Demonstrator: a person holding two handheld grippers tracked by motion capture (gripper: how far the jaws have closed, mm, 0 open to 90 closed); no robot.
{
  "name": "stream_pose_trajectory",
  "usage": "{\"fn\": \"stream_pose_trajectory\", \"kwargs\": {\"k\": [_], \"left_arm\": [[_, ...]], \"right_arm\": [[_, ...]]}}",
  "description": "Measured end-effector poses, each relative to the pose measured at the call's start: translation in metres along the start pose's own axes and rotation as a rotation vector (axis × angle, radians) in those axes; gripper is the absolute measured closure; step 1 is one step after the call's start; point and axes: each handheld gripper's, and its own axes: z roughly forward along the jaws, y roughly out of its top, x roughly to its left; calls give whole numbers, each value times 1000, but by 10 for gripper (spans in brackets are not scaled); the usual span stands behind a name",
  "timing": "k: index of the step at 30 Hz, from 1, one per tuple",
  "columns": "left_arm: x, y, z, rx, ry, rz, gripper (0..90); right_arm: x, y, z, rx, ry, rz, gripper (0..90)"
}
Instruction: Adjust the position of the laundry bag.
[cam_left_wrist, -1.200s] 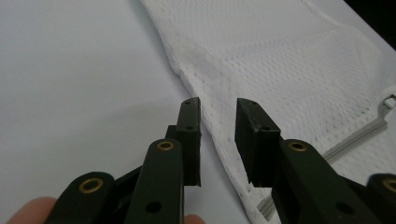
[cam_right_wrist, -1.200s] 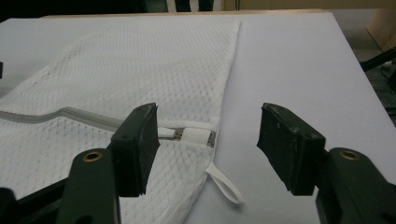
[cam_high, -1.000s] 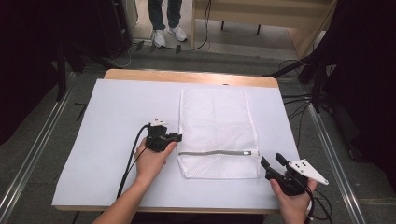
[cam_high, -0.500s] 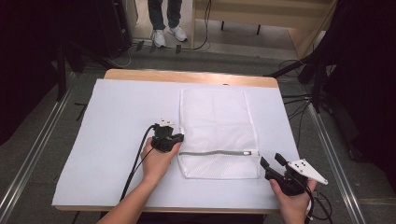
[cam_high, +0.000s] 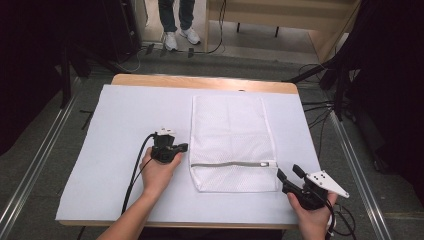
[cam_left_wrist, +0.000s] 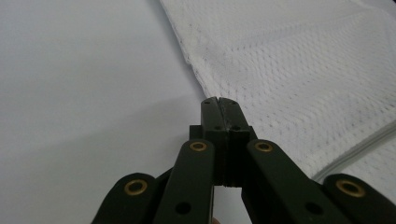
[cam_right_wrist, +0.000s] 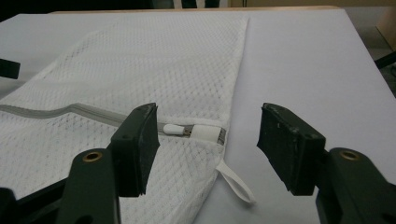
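A white mesh laundry bag (cam_high: 229, 135) lies flat in the middle of the white-covered table, with its grey zipper (cam_high: 232, 164) running across near the front end. My left gripper (cam_high: 185, 146) lies beside the bag's left edge with its jaws shut. In the left gripper view its tips (cam_left_wrist: 218, 103) meet at the edge of the mesh (cam_left_wrist: 299, 84), and I see no fabric between them. My right gripper (cam_high: 288, 171) is open off the bag's front right corner. In the right gripper view the zipper pull (cam_right_wrist: 175, 129) and a white loop (cam_right_wrist: 236, 179) lie ahead between the open jaws (cam_right_wrist: 208, 140).
The white sheet (cam_high: 125, 115) covers the wooden table (cam_high: 200, 81), with bare room left of the bag. A person's legs (cam_high: 177, 20) stand on the floor behind the table. Cables (cam_high: 135, 175) trail from both grippers, and metal rails (cam_high: 35, 165) run along both sides.
My left gripper edged right toward the bag, then drew back a little to the left, and its jaws closed. The right gripper and the bag have stayed put.
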Motion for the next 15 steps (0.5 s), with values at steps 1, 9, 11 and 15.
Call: {"fn": "stream_pose_trajectory", "kwargs": {"k": [1, 9, 11, 15], "left_arm": [[0, 0, 0, 0, 0, 0, 900], [8, 2, 4, -39, -49, -116, 900], [7, 5, 11, -16, -56, -121, 804], [3, 5, 18, 2, -54, -120, 753]], "right_arm": [[1, 0, 0, 0, -1, 1, 388], [3, 0, 1, 2, 1, -4, 388], [2, 0, 2, 1, 4, -5, 388], [0, 0, 1, 1, 5, -3, 388]]}}
